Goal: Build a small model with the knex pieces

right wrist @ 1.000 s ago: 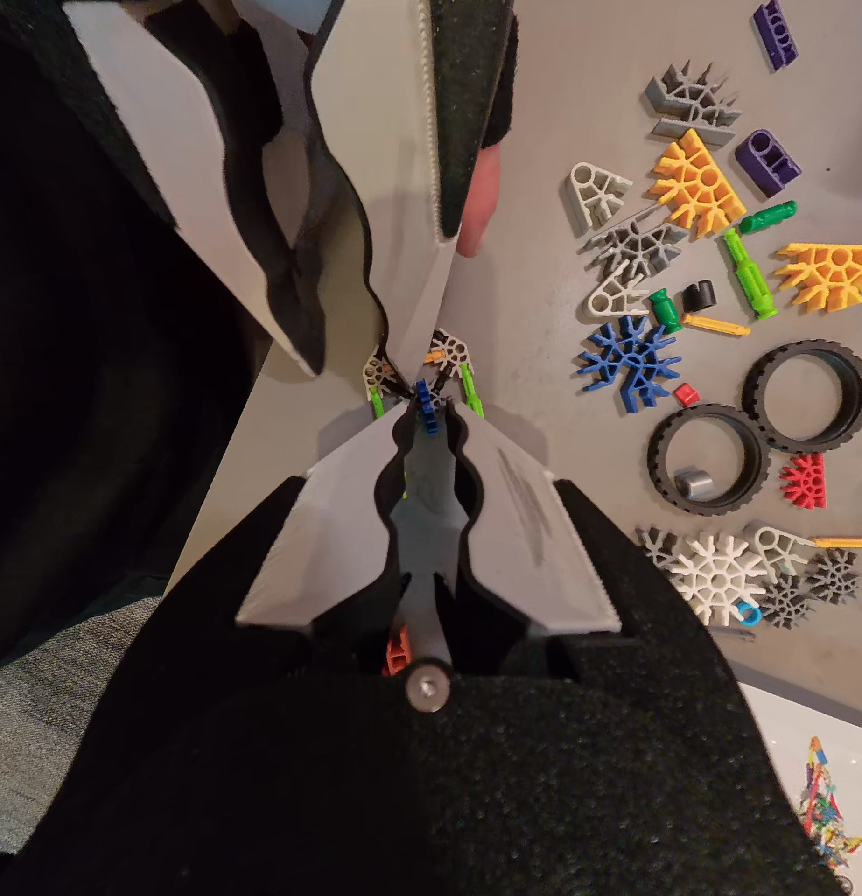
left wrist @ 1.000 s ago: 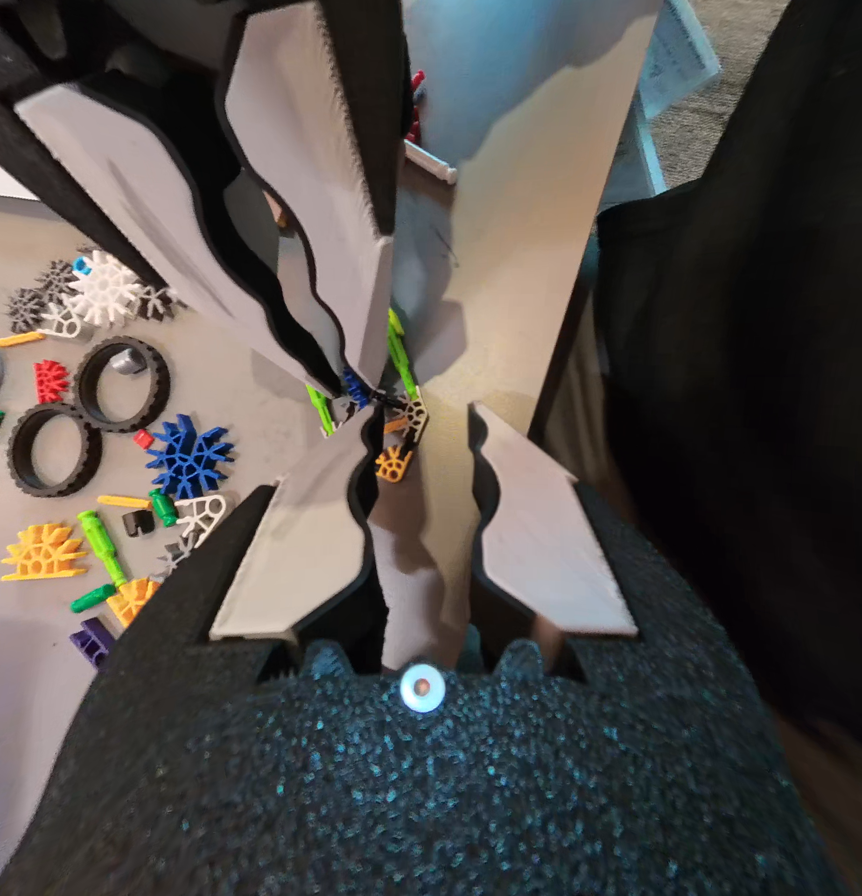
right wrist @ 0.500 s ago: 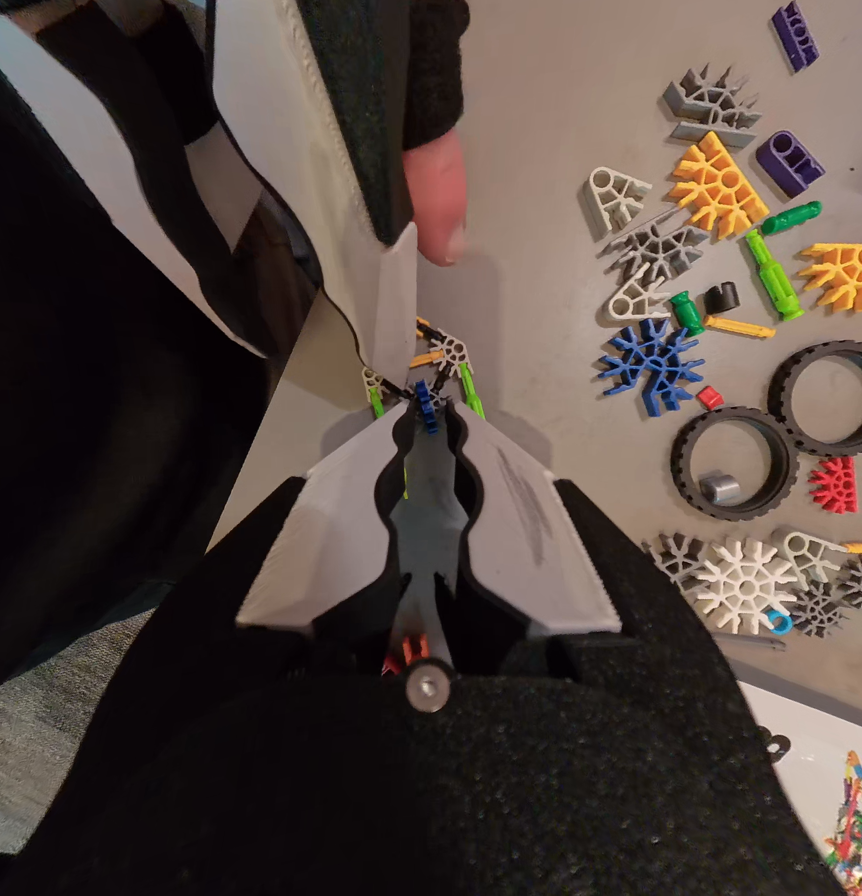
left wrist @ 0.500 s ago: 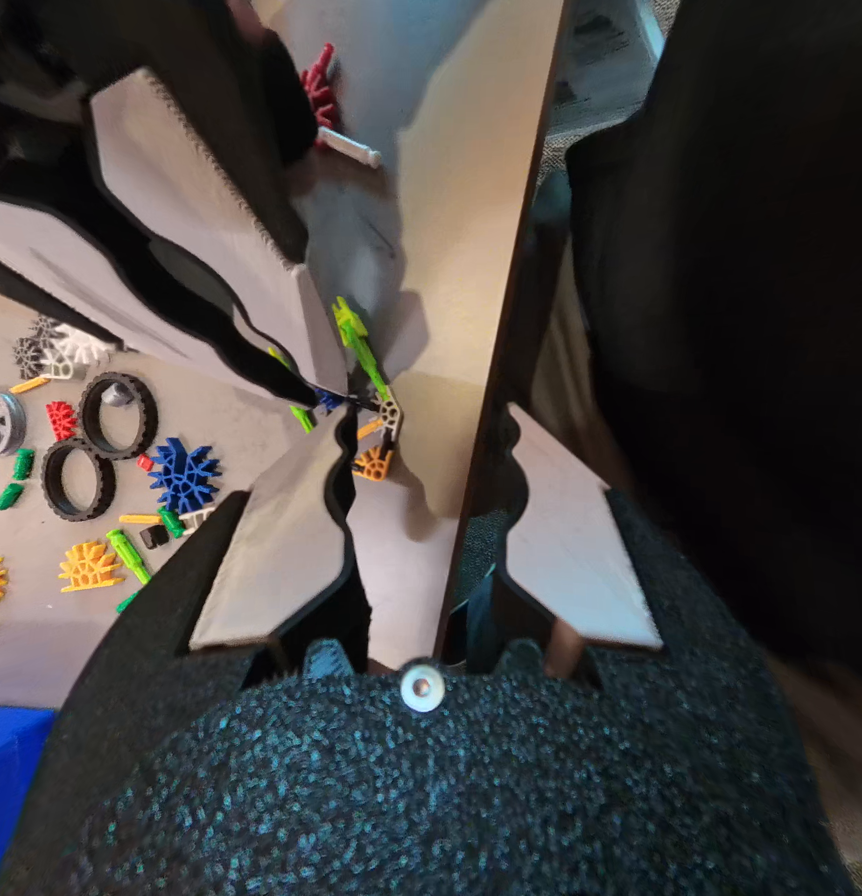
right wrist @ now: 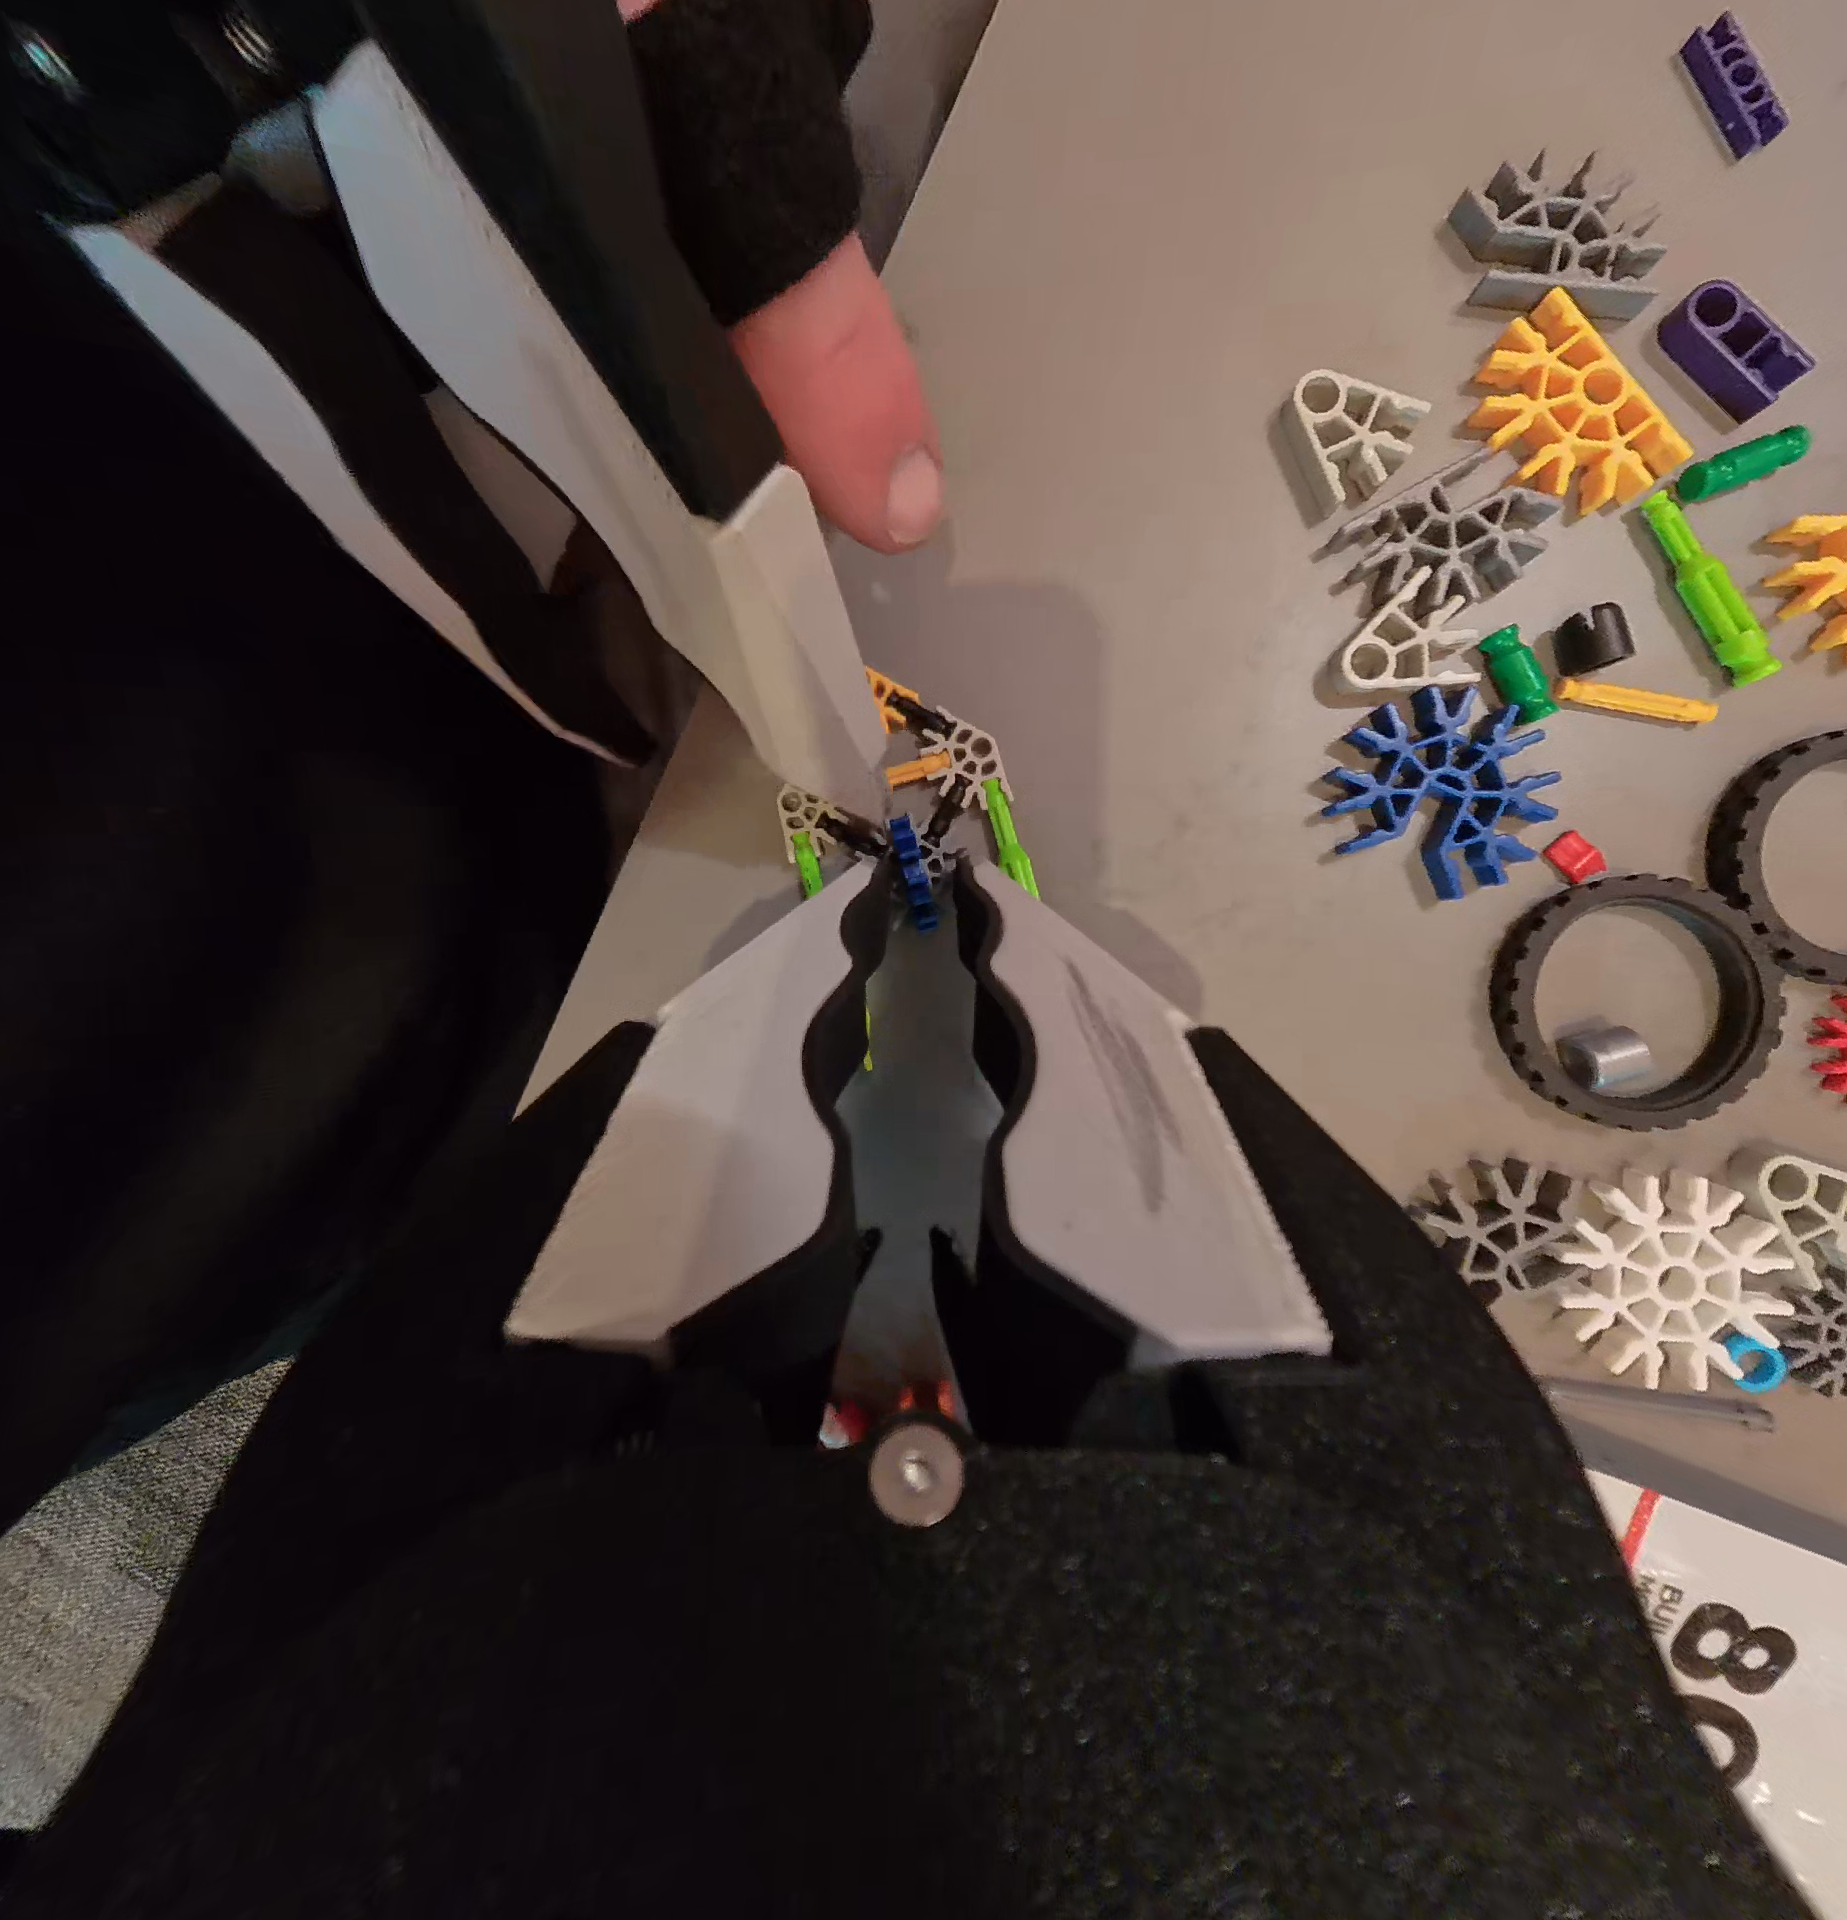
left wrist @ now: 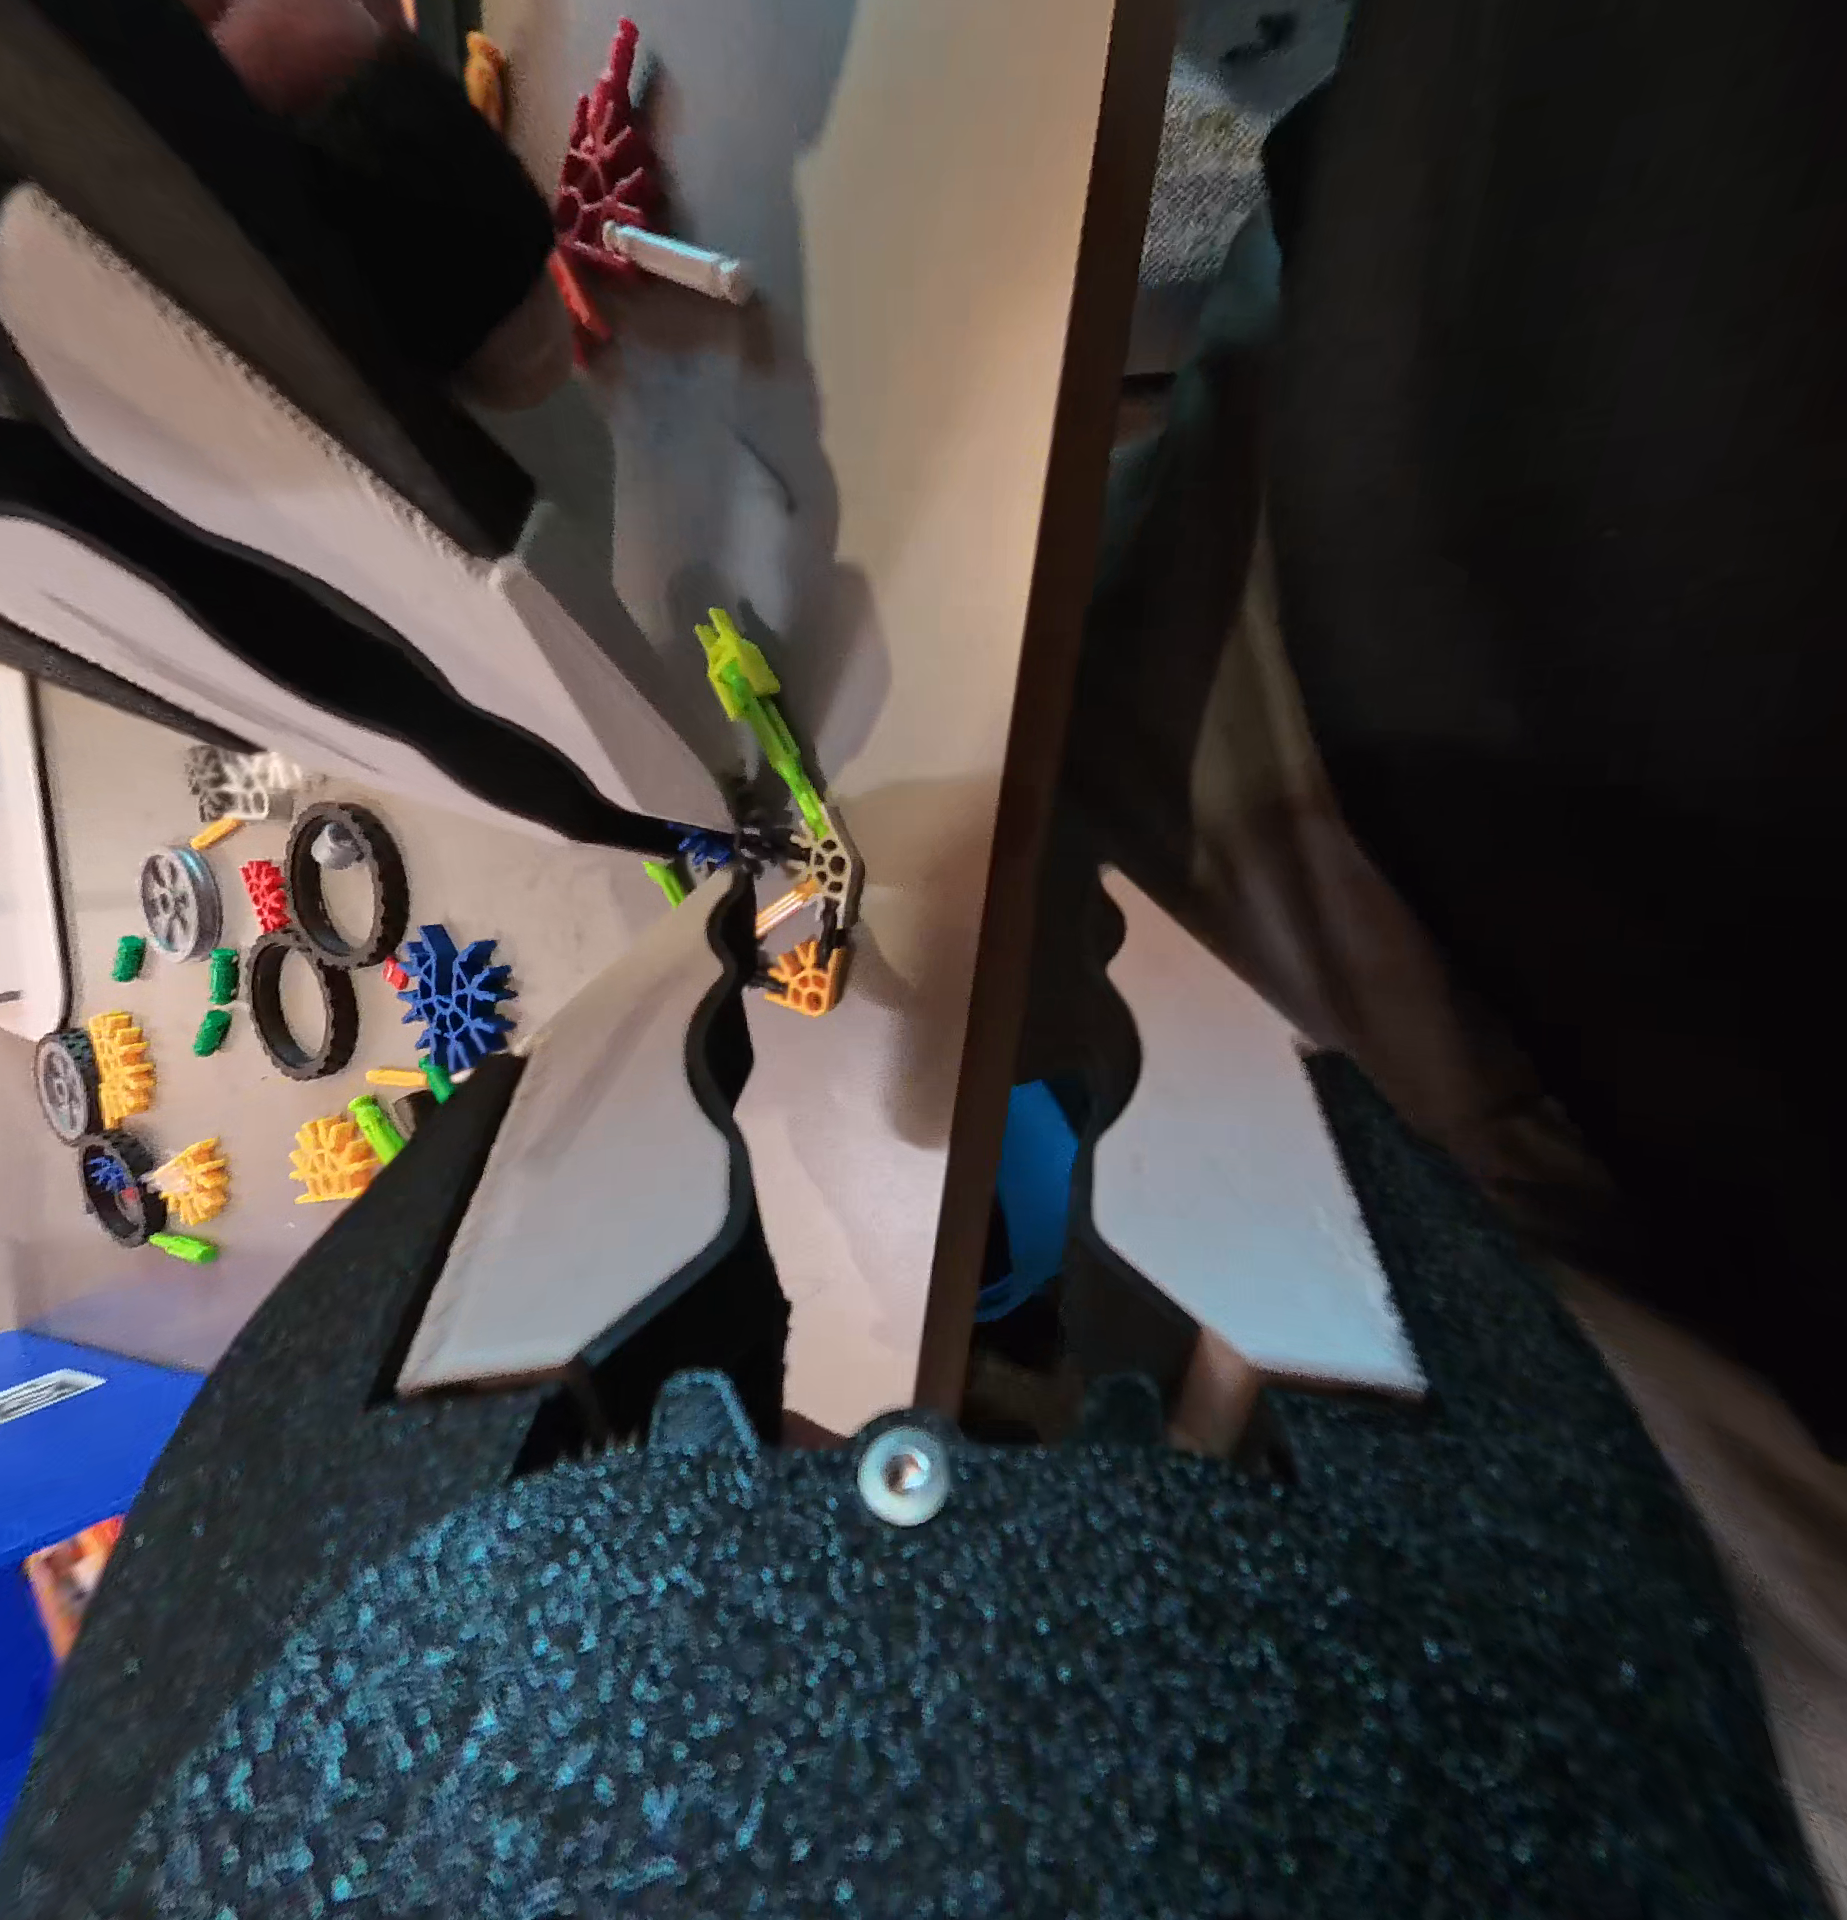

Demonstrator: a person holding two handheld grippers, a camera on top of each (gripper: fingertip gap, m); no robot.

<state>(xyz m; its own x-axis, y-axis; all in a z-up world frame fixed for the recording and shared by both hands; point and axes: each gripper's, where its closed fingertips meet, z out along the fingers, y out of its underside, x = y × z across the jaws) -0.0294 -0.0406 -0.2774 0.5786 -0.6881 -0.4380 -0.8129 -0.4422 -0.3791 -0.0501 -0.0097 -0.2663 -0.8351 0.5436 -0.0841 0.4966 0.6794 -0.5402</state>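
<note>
A small assembly (right wrist: 960,758) of grey connectors, black and lime-green rods and an orange connector sits by the grey table's (right wrist: 1158,312) edge. It also shows in the left wrist view (left wrist: 825,862). My right gripper (right wrist: 917,868) is shut on the assembly's blue toothed connector (right wrist: 914,883). My left gripper (left wrist: 919,883) is open wide, with the table edge (left wrist: 1012,831) running between its fingers. One of its fingertips (right wrist: 794,675) touches the assembly from above; the other hangs off the table. The right gripper (left wrist: 716,826) reaches in from the upper left.
Loose parts lie to the side: a blue snowflake connector (right wrist: 1438,790), black tyres (right wrist: 1636,1008), a white snowflake (right wrist: 1667,1278), yellow connectors (right wrist: 1573,405), purple blocks (right wrist: 1734,348). A dark red connector (left wrist: 607,197) and a blue box (left wrist: 25,1434) show in the left wrist view. From either gripper's tips it is about 15 cm to the white snowflake (right wrist: 1667,1278).
My left gripper has opened wider and swung over the table edge, keeping one fingertip on the assembly. My right gripper stays shut on the blue connector.
</note>
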